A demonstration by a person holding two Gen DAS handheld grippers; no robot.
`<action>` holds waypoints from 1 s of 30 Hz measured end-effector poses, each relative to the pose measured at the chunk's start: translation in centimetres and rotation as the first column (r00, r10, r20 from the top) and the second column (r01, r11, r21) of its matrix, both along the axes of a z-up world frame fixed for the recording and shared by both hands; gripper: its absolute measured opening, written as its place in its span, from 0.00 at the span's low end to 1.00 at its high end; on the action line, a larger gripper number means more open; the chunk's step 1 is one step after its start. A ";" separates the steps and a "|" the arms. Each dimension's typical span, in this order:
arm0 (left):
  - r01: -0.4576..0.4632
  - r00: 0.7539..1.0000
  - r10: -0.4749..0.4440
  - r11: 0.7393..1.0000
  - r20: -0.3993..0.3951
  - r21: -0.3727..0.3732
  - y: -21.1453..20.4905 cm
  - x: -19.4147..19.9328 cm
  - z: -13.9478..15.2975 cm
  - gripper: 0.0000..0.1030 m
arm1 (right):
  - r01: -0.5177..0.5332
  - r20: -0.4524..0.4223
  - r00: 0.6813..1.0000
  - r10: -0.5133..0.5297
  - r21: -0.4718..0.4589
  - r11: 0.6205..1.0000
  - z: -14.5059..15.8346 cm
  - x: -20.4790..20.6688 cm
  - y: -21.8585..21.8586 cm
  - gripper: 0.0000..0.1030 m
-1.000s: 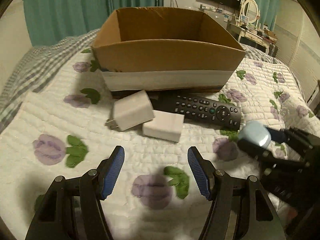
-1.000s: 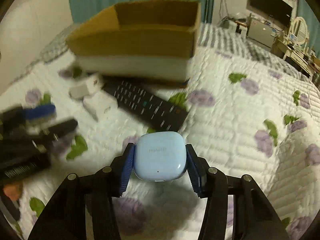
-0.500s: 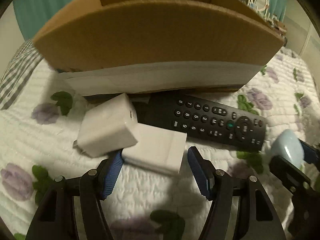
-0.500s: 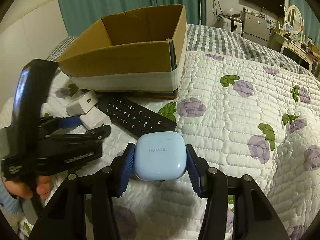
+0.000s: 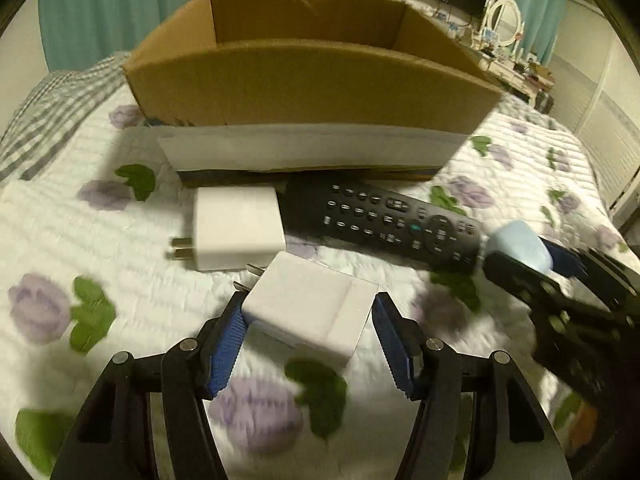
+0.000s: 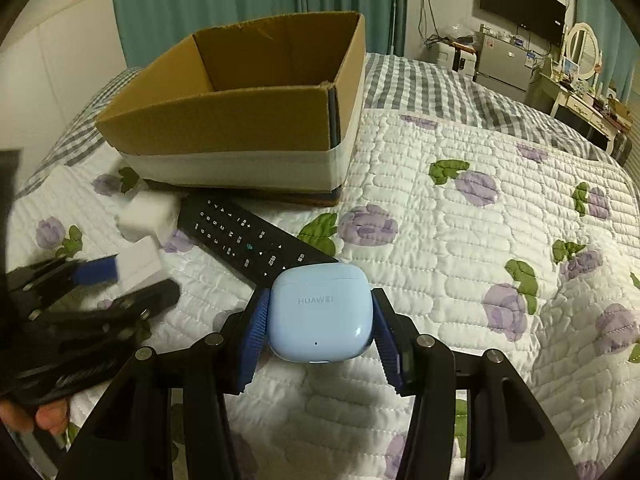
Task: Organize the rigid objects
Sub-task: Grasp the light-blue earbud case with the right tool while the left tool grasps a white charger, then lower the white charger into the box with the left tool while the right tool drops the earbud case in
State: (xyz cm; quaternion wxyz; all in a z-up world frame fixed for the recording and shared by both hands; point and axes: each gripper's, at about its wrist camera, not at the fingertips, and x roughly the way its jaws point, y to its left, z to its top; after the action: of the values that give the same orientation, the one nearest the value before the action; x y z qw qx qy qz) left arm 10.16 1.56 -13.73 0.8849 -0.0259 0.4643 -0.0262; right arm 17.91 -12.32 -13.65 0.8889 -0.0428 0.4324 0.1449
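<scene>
So, both hands were busy w/ pick-ups. My right tongs (image 6: 318, 334) held the pale blue Huawei earbud case (image 6: 320, 314), clamped by its sides just above the quilted bed (image 6: 460, 240), lid edge pointing away toward the cardboard box (image 6: 240, 120). My left tongs (image 5: 308, 342) stood wide around the nearer white charger (image 5: 316, 312); the left pad looked to be touching its corner, the right pad still showed a gap, so no grip yet. That charger lay flat on the quilt, prongs aimed away and to the left, long axis running diagonally from near-right to far-left. A 2nd white charger (image 5: 238, 232) sat just beyond it, prongs pointing left, beside the black TV remote (image 5: 392, 224), whose long axis ran left-right along the foot of the box, near end by the earbud case.

Step in hand, I'd say: closing on the near charger. Next move probably calls for squeezing square on its flat sides, then lifting both items over the box's front wall & letting go inside. The box looked empty as far as I could see.
</scene>
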 end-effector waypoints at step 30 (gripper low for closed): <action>0.004 0.926 -0.022 0.999 0.377 0.049 1.7 8.2 18.2 0.62 | -0.073 0.391 0.920 0.036 0.080 0.994 17.9 7.7 1.6 0.48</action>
State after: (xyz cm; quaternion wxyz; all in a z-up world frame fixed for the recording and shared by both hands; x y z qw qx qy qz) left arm 18.38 3.29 4.43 0.9578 0.0036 0.2861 -0.0256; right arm 25.61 -10.70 4.21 0.9536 -0.0414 0.2390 0.1782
